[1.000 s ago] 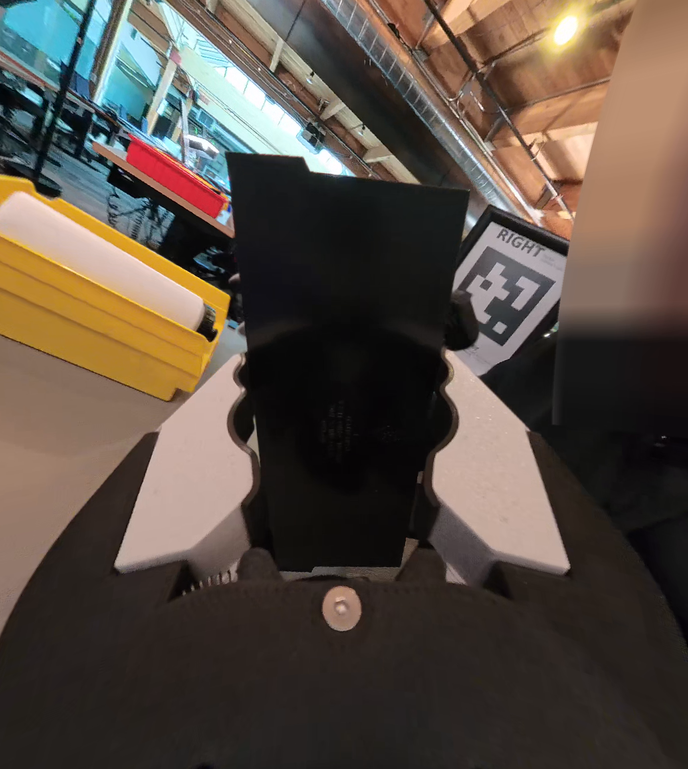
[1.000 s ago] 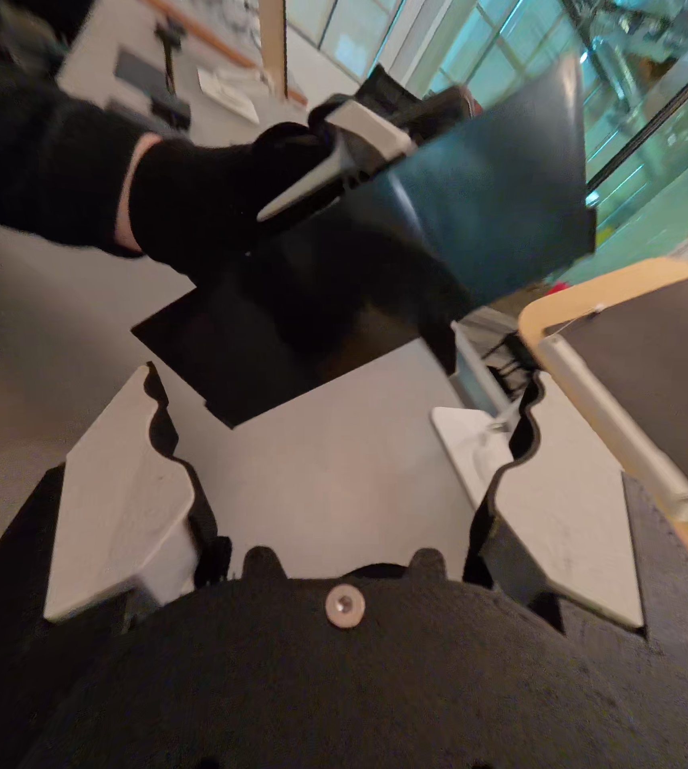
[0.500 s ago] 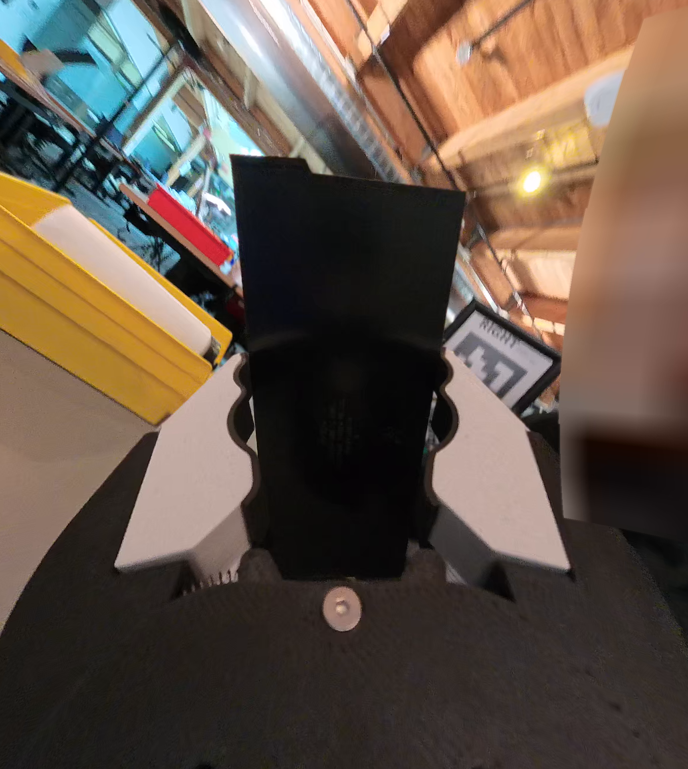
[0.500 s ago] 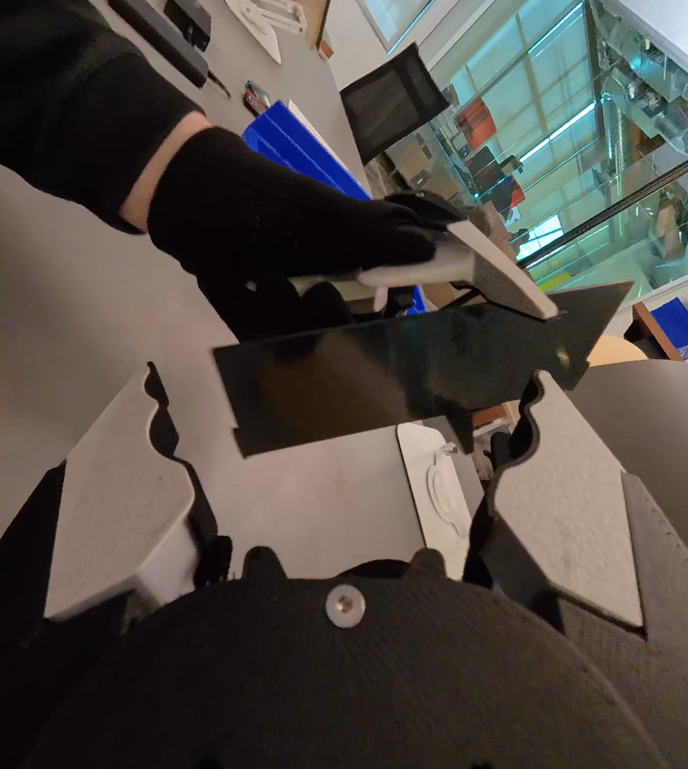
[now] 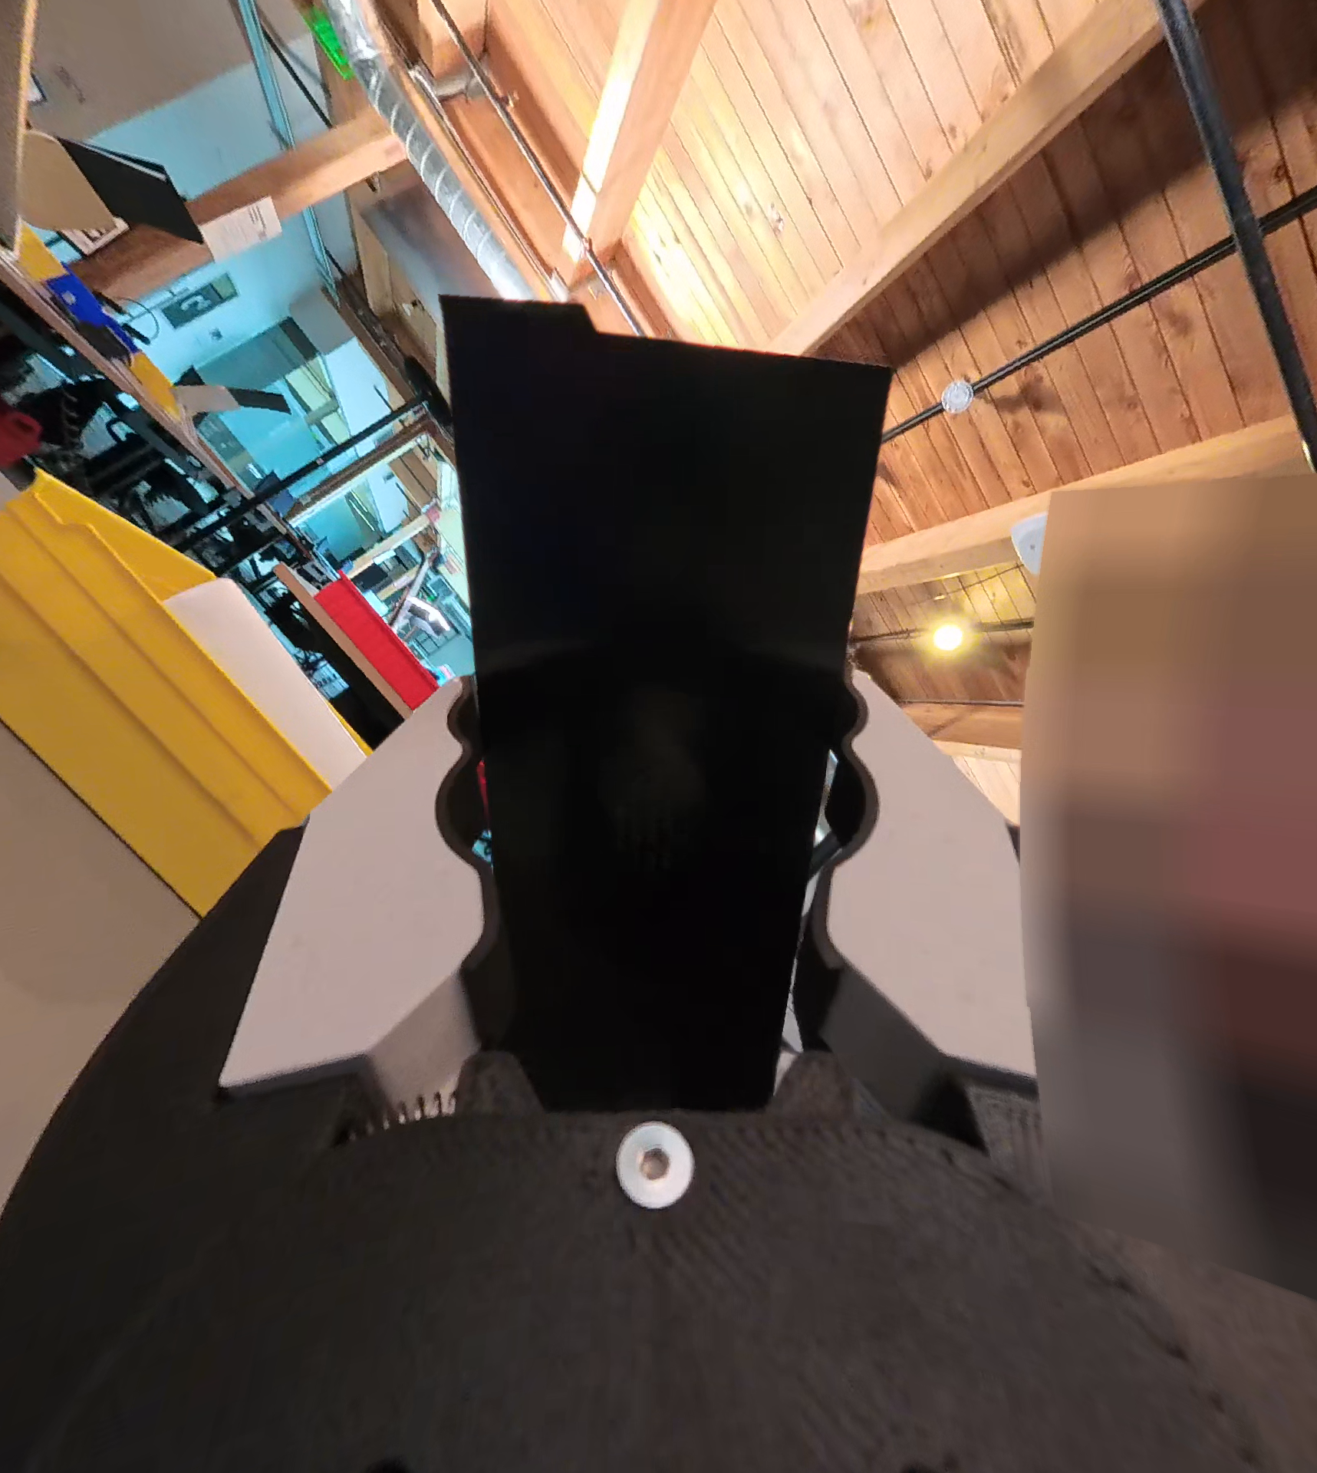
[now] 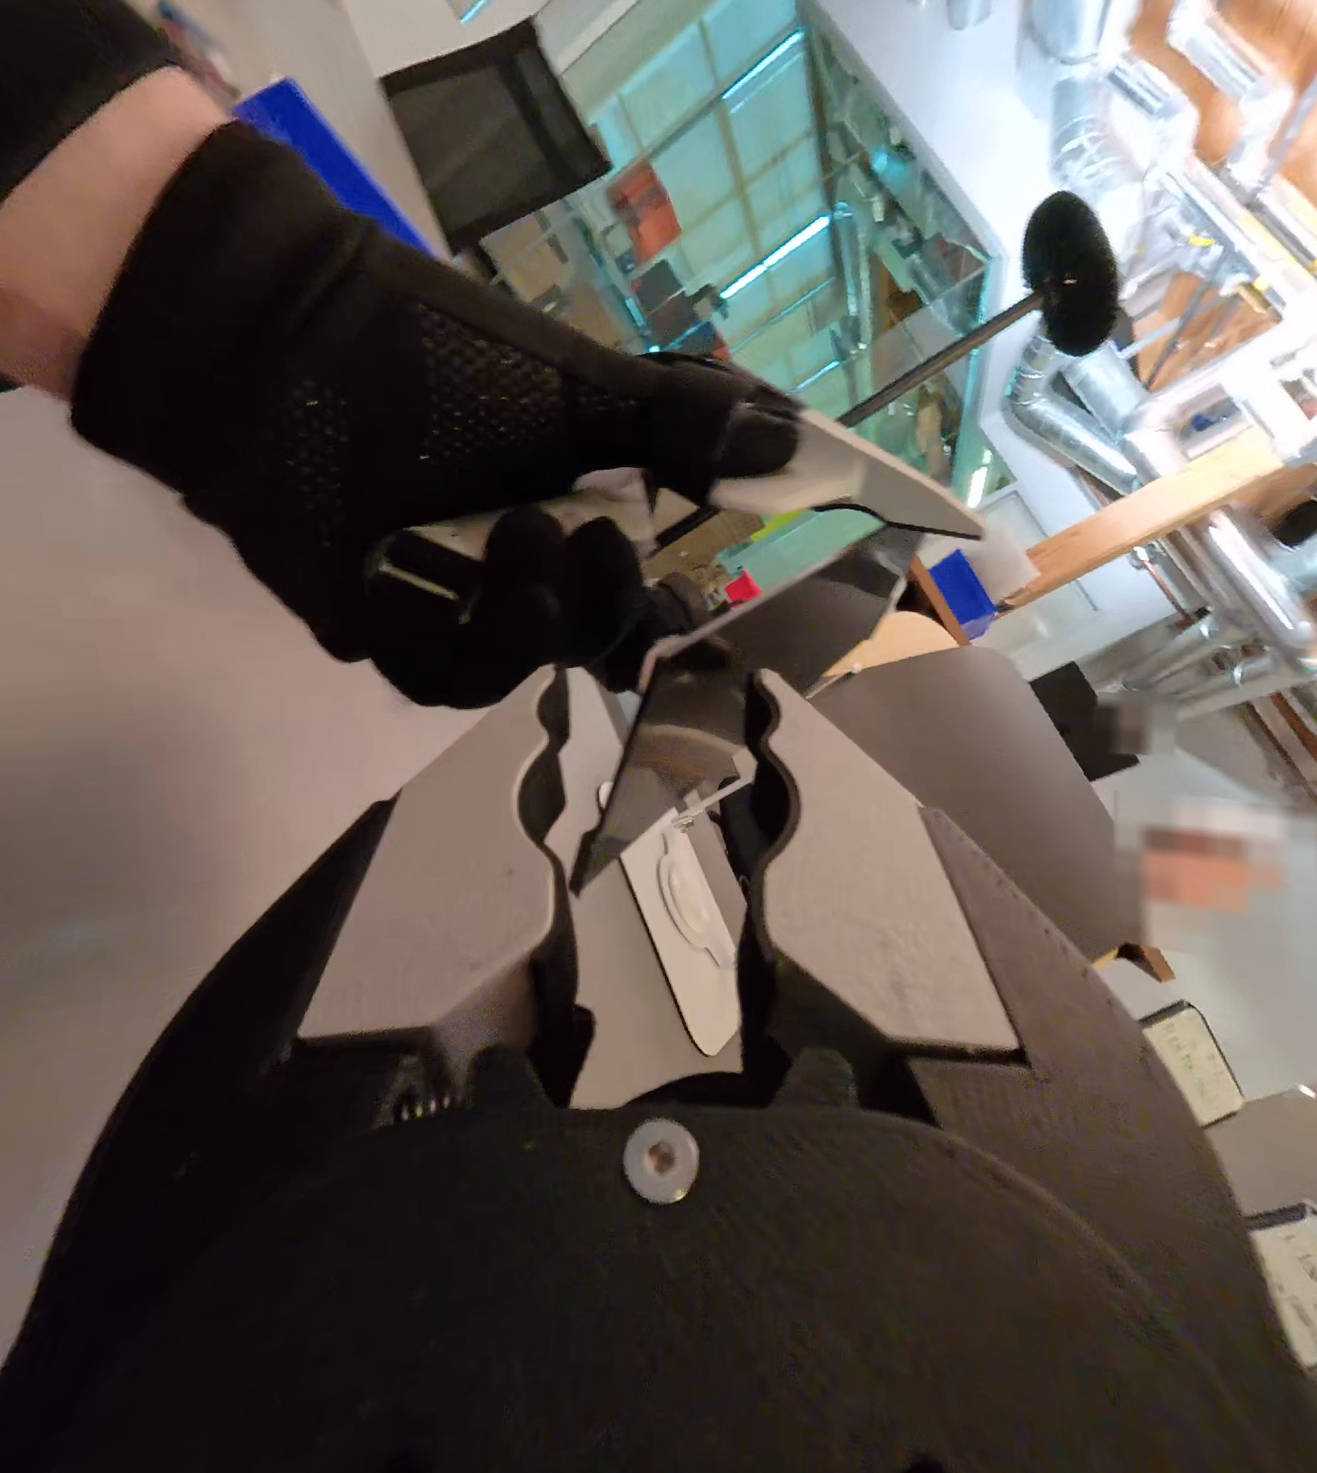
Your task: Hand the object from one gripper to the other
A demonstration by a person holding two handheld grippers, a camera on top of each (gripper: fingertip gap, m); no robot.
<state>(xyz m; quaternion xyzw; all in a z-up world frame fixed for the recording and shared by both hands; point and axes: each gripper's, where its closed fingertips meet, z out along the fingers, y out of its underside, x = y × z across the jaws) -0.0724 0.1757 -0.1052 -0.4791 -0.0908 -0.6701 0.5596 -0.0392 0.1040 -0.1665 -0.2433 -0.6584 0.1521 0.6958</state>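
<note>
My left gripper (image 5: 659,805) is clamped on a flat black sheet (image 5: 663,606), its two grey fingers (image 5: 368,901) pressed against the sheet's long edges while the sheet stands up out of the grip and reaches past the fingertips toward a wooden plank ceiling (image 5: 958,199). The sheet's far end has a small step cut into one corner. To the left of it a yellow bin (image 5: 81,669) sits on the pale counter (image 5: 9,861), with a white roll (image 5: 240,654) lying in it and a red bin (image 5: 376,646) farther back. In the right wrist view, a black-gloved hand (image 6: 368,430) carries the left gripper (image 6: 862,550) above the counter (image 6: 81,757), and the far end of the black sheet (image 6: 663,765) dips down into the gap of my right gripper (image 6: 655,717). The right gripper's fingers (image 6: 464,877) are drawn in to a narrow gap; the sheet hangs tilted between them, one edge close against the right-hand finger, with counter showing between it and the left-hand finger, so I cannot tell whether they have bitten on it. A white flat piece (image 6: 687,932) lies on the counter directly below the gap. A blue bin (image 6: 320,151) and a dark monitor (image 6: 495,143) stand beyond the gloved hand.
</note>
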